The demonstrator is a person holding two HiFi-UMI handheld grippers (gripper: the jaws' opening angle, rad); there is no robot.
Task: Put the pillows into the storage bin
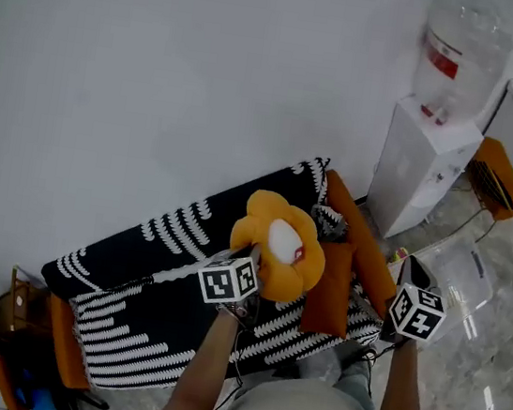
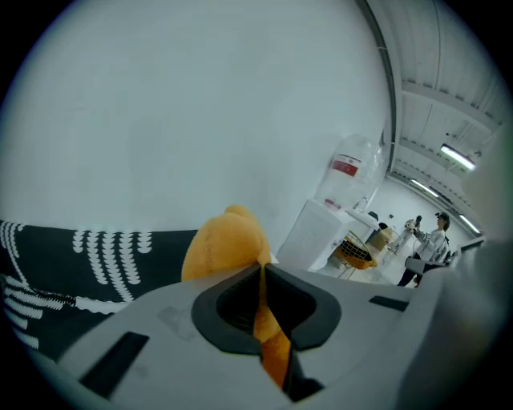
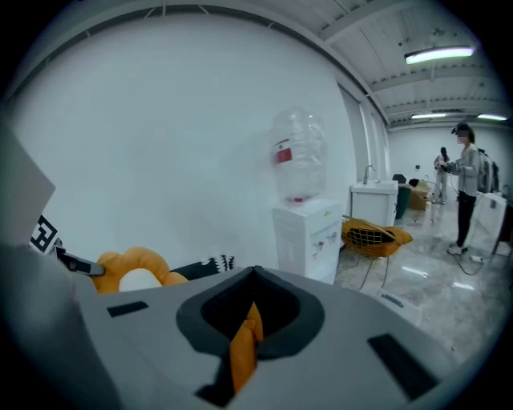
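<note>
White wall (image 1: 161, 72) behind, pale glossy floor (image 1: 488, 374) to the right. Against the wall, sofa (image 1: 151, 279) with orange frame under a black-and-white patterned cover. Right of the sofa, white water dispenser (image 1: 430, 148) with an upturned bottle on top; further right, orange wire chair (image 1: 498, 181). On the floor beyond the sofa's right end, clear storage bin (image 1: 463, 271), well apart from both pillows. Above the sofa seat, orange flower pillow (image 1: 279, 250) with a white centre, lifted clear of the cover. Just right of it, rectangular orange pillow (image 1: 328, 299), upright. Left gripper (image 2: 262, 272): jaws pressed together on a fold of the flower pillow's orange fabric. Right gripper (image 3: 255, 276): jaws likewise closed narrow, pinching a strip of the rectangular orange pillow. In the far background of both gripper views, people standing in an open hall.
</note>
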